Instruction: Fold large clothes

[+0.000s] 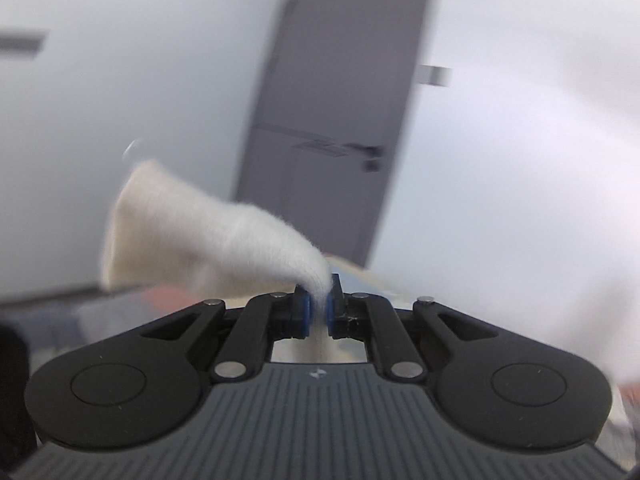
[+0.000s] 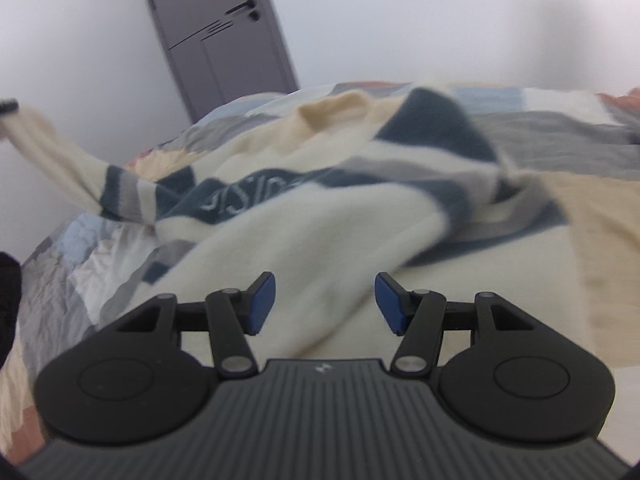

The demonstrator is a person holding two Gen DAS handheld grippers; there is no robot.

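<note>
Sweater (image 2: 304,216), fuzzy cream knit: left gripper (image 1: 318,308) jaws clamp its sleeve; right gripper (image 2: 325,304) jaws apart.

A closed grey door (image 2: 224,36) with a dark handle (image 2: 242,7) stands behind a patchwork bedspread (image 2: 80,264).

Above the bed (image 2: 560,184) you have open air up to the bare wall and grey door (image 2: 216,40), but the rumpled sweater (image 2: 320,216) fills its middle, and a lifted sleeve (image 2: 52,152) crosses your left side.
</note>
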